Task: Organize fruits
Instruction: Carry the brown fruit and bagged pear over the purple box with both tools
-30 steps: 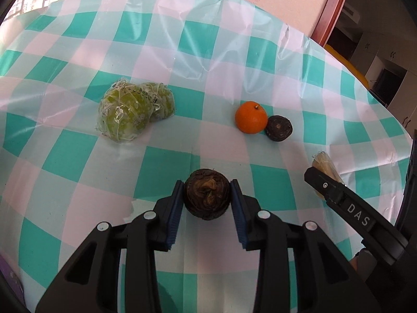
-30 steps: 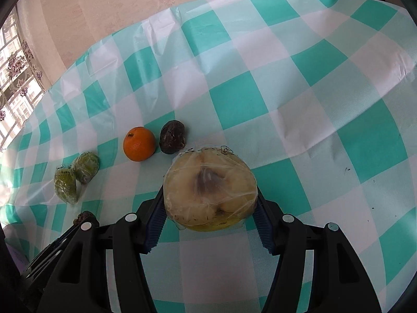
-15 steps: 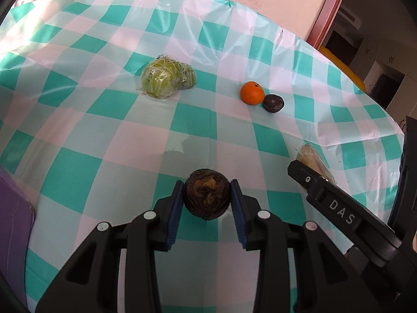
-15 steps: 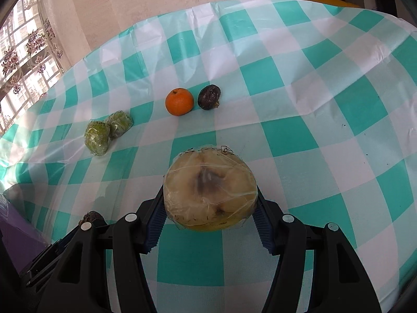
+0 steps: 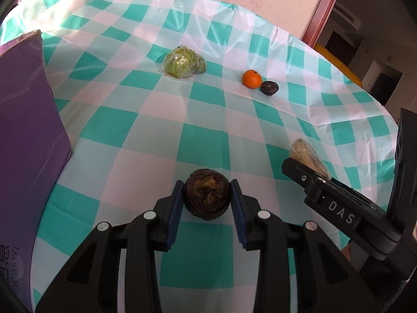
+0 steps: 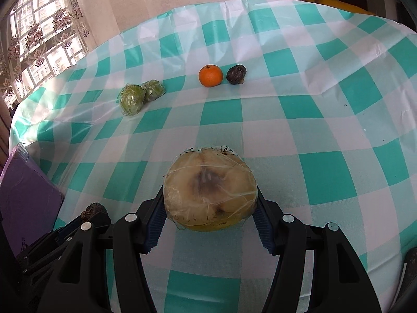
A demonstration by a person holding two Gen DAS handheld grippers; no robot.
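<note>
LEFT gripper (image 5: 207, 199): clamped on dark mangosteen (image 5: 207, 198) above tablecloth (image 5: 208, 120) | RIGHT gripper (image 6: 208, 208): clamped on wrapped pale fruit (image 6: 209, 190) | STEP: carry toward purple box (image 5: 26, 135); maintain grip, keep grippers apart, release over opening.

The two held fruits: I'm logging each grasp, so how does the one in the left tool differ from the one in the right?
The dark brown fruit in the left tool is small, bare and rough-skinned; the pale yellow fruit in the right tool is far larger, smooth and wrapped in clear plastic. The dark one fits between the pads, while the pale one bulges past them. Both are roundish, clamped and held above the checked tablecloth.
</note>
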